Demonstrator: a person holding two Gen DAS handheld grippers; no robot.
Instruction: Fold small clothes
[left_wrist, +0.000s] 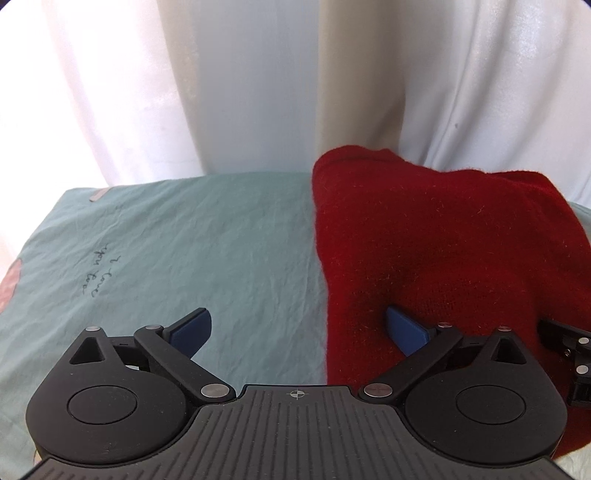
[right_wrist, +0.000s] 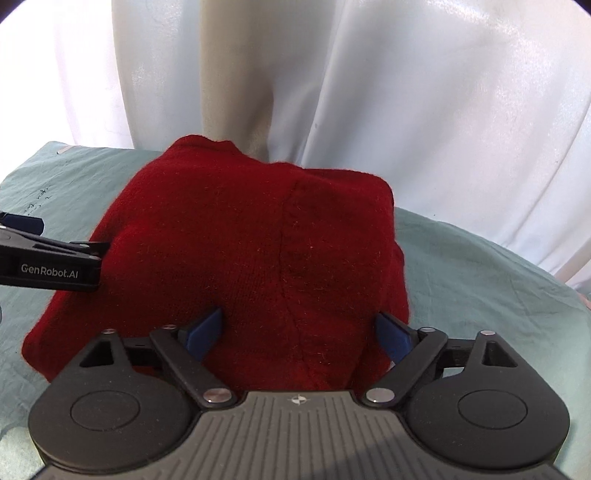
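Observation:
A red knit garment (left_wrist: 436, 251) lies folded in a thick pile on the pale green cloth (left_wrist: 207, 236). It also shows in the right wrist view (right_wrist: 236, 243). My left gripper (left_wrist: 299, 330) is open, straddling the garment's left edge; its right pad (left_wrist: 406, 328) rests on the red knit, its left pad (left_wrist: 192, 330) over the green cloth. My right gripper (right_wrist: 299, 332) is open over the garment's near edge, both blue pads (right_wrist: 205, 332) against the knit. The left gripper also shows in the right wrist view (right_wrist: 51, 258), at the garment's left side.
White curtains (left_wrist: 221, 85) hang close behind the table's far edge. The green cloth (right_wrist: 480, 280) has dark handwriting (left_wrist: 98, 271) at the left and a small grey tag (left_wrist: 98, 194) at the far left corner. The right gripper's body (left_wrist: 572, 354) shows at the left view's right edge.

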